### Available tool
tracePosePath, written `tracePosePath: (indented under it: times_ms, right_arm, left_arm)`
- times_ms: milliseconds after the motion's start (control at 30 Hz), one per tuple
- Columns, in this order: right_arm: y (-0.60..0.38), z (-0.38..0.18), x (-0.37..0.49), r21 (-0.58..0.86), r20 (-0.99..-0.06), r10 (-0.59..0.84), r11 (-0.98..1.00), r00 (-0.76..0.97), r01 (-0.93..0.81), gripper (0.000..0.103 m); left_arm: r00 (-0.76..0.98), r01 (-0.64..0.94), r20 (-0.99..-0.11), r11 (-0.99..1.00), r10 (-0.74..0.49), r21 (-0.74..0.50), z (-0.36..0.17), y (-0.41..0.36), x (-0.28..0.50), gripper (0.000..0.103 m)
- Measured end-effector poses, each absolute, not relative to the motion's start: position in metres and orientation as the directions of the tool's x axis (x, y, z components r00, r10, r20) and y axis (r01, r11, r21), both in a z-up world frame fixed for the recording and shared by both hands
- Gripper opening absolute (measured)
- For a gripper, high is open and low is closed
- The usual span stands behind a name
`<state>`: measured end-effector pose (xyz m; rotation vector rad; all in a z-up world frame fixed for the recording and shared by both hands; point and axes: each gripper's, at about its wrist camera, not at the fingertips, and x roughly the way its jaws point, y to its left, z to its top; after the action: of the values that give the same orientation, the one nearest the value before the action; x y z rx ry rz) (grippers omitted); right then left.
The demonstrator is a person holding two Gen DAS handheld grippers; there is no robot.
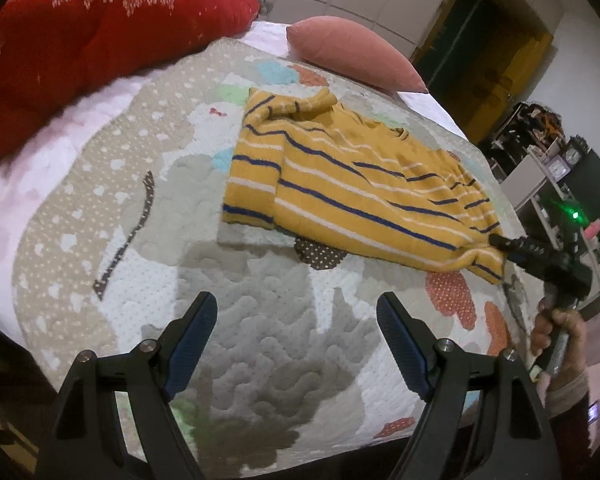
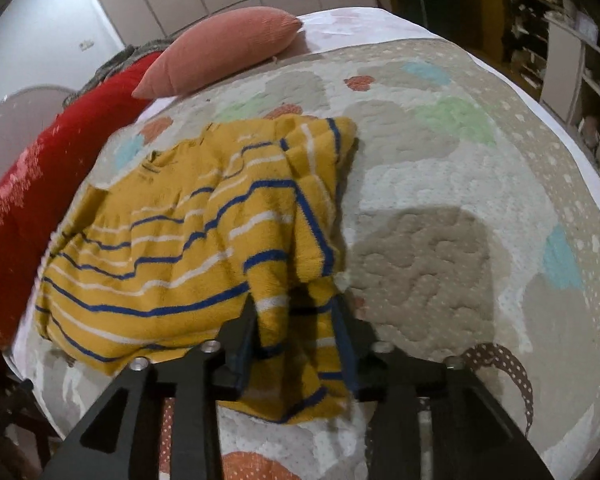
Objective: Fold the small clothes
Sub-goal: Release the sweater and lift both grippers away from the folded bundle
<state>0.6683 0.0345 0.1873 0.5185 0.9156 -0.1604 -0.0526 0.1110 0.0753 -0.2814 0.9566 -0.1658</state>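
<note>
Left gripper (image 1: 296,344): jaws wide apart, nothing between them, hovering over bare quilt (image 1: 260,320) and angled downward. The yellow striped sweater (image 1: 340,184) lies ahead and to its right on the quilted bed cover, long axis running from far left toward near right. Right gripper (image 2: 300,336): nearer hand, jaws on either side of the sweater's near corner, cloth bunched between them; whether the pads press it cannot be told. It too pitches downward
</note>
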Motion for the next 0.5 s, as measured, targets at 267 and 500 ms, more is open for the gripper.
tracePosePath:
  times_ms: [267, 500]
  right_arm:
    - [0.029, 0.190, 0.648, 0.408, -0.773, 0.104, 0.837, 0.626, 0.365, 0.055]
    - [0.028, 0.199, 0.638, 0.401, -0.761, 0.067, 0.831, 0.646, 0.386, 0.057]
  left_arm:
    - [0.579, 0.030, -0.781, 0.964, -0.233, -0.265, 0.075, 0.104, -0.063, 0.082]
    - [0.570, 0.031, -0.786, 0.961, -0.242, -0.273, 0.070, 0.100, -0.065, 0.082]
